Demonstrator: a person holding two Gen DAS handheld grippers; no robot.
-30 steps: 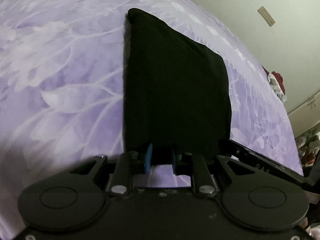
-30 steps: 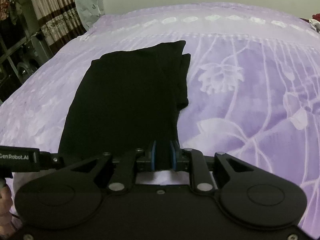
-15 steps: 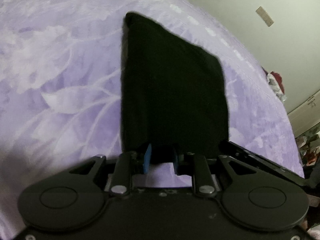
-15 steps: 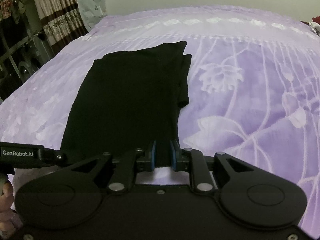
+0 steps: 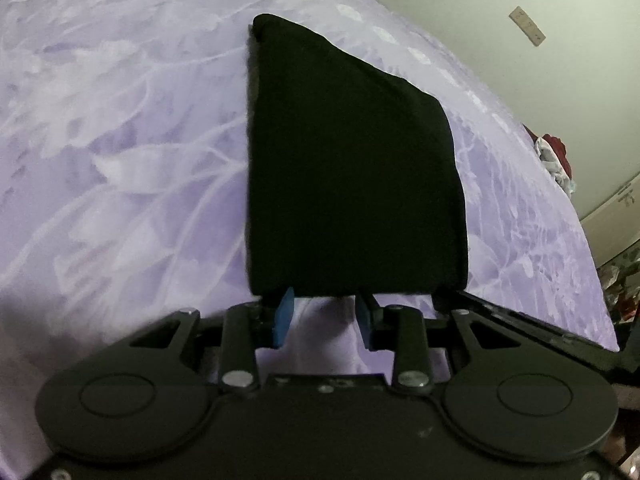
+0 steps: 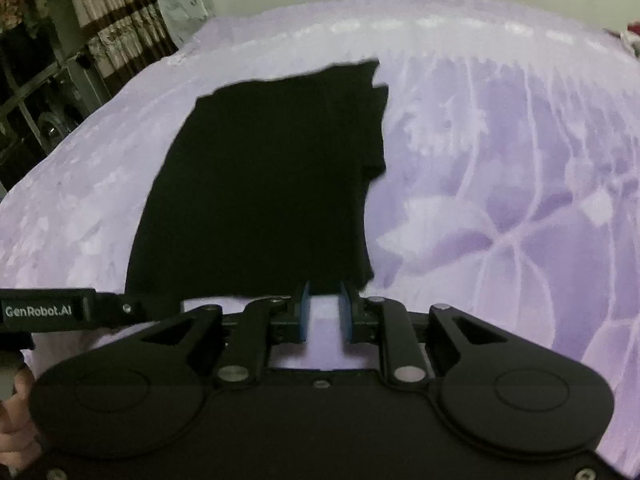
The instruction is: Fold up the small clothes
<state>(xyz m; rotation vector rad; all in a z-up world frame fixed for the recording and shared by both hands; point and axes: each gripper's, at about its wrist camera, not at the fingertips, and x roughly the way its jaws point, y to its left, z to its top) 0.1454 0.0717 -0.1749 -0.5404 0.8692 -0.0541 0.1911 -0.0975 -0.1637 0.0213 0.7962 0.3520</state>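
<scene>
Two grippers: both are set side by side at the near hem of the black folded garment [image 5: 352, 168], one toward each near corner, judged so that the hem can be laid square.
Left gripper [image 5: 326, 300]: its jaws have just been opening; the blue pads are parted, bare sheet is seen between them, and the hem lies only at their tips, so nothing is gripped.
Right gripper [image 6: 325, 292]: the pads are held narrowly apart, sheet is shown between them, and no pinch on the cloth is seen.
Garment's place: it is spread flat on the purple floral bedspread [image 5: 120, 140], stretched away from both grippers, its near hem just at the fingertips.
Reason judged: the hem appears to be let go once the fold is laid down.
Shown by left wrist only: the garment's straight left edge, a pile of red and white clothes [image 5: 556, 156] at the bed's far side.
Shown by right wrist only: stepped layers along the garment's right edge, a striped curtain [image 6: 108, 12], and the body of the other gripper, marked with lettering.
</scene>
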